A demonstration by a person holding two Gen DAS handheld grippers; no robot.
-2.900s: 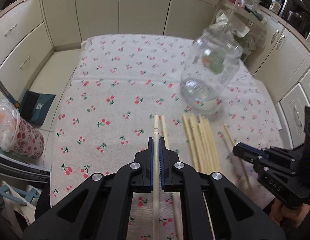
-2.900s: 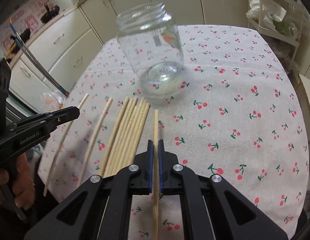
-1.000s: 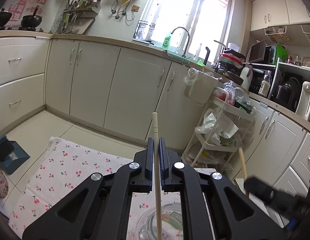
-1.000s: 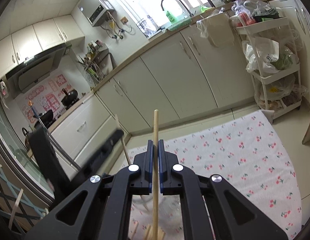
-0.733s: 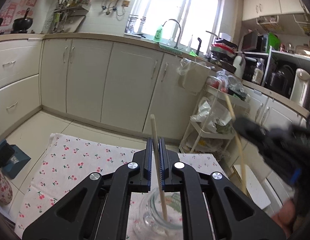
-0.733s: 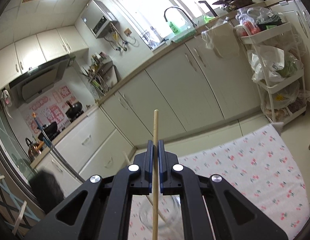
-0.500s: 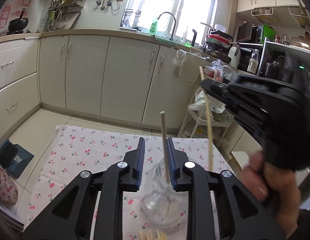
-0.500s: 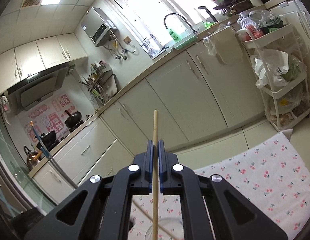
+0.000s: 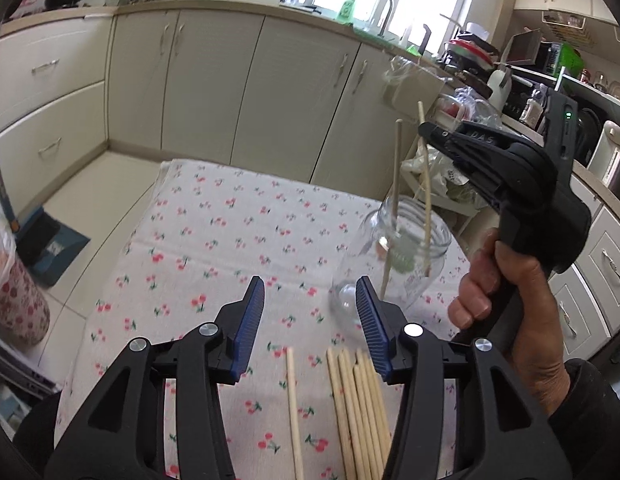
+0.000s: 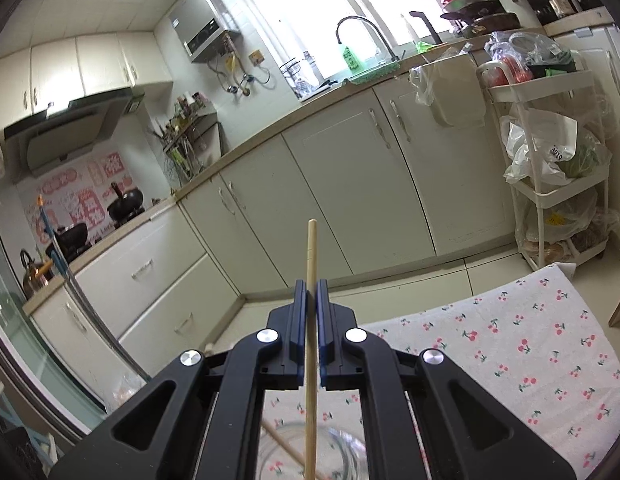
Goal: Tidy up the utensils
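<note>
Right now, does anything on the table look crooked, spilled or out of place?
Nothing is spilled. The glass jar stands upright on the tablecloth. One chopstick leans inside it, and the right gripper holds another chopstick over it. More chopsticks lie loose.

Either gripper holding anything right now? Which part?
The right gripper is shut on a chopstick, pinched below its upper end, lower end inside the glass jar. The left gripper is open and holds nothing.

text "DAS" | on the upper finger of the black right gripper (image 9: 424, 130), left wrist view || number "4010" | on a white plastic bag (image 10: 550, 148) in the white trolley rack, right wrist view || other labels | unreadable
</note>
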